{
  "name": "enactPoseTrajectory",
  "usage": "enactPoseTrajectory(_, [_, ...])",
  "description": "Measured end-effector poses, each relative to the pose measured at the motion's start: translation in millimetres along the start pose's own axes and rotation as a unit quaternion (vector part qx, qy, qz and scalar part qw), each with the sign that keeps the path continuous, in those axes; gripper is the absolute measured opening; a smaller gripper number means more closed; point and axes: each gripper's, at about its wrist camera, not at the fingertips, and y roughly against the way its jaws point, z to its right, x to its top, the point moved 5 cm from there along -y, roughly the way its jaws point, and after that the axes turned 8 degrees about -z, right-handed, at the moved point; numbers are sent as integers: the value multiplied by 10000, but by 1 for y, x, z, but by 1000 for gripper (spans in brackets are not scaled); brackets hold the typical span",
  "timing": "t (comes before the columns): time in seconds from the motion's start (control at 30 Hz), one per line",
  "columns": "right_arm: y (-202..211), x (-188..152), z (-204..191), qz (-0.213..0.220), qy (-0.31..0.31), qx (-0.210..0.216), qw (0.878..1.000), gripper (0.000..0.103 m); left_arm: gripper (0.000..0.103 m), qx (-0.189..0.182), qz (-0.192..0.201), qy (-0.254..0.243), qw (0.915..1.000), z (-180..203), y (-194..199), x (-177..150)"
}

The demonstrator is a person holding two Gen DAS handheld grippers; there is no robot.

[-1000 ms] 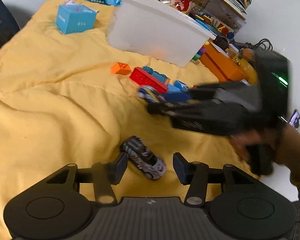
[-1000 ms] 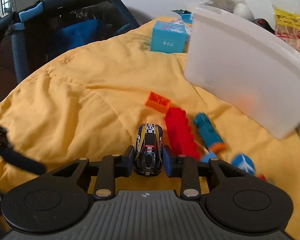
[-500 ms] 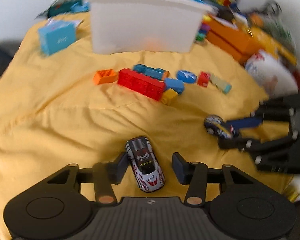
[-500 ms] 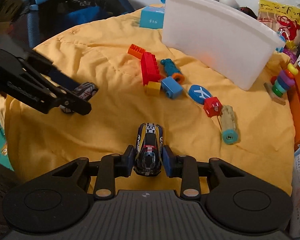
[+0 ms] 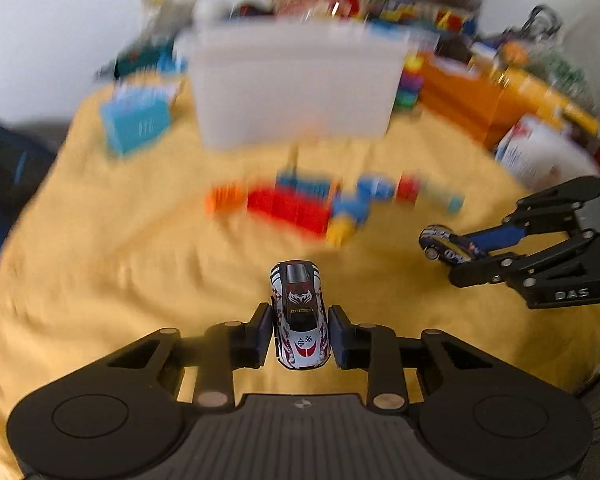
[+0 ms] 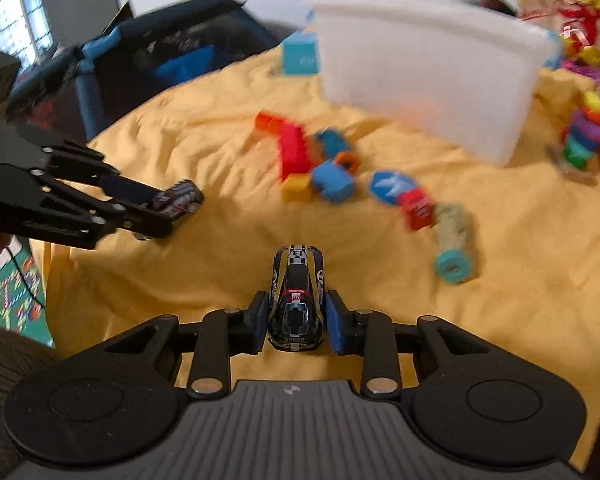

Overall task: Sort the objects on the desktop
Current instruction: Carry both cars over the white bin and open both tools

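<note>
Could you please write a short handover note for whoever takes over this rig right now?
Left gripper: jaws have just been closing, now on the white toy car.
Right gripper: shut on the black toy car.
White bin stands at the back of the yellow cloth; the blocks lie loose in front of it.
Done: both cars gripped.
Left: probably bin the cars, then the blocks.
</note>
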Motion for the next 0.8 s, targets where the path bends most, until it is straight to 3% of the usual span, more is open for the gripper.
enactPoseTrajectory(0.13, [27,22,13,449,-69,-418,9981,33,34,-131,813,-344,9960,-2,34,57])
enactPoseTrajectory(0.3, [65,77,29,1270,-159,-979,9869,33,34,-189,1824,-812,9797,-13,64,142])
enactPoseTrajectory(0.43, [93,130,45,1892,-298,-1224,9738,33,34,-137,2164,-1139,9695,-20,63,197])
enactPoseTrajectory(0.57, [99,179,67,2168,-401,-1649,9613,33,34,45,2226,-1287,9664,-25,45,239])
enactPoseTrajectory(0.7, [80,208,99,2043,-663,-1901,9580,33,34,236,1886,-1126,9753,-39,-2,259])
enactPoseTrajectory(0.8, [56,216,117,1810,-974,-1996,9581,35,35,314,1558,-1038,9818,-47,-29,255])
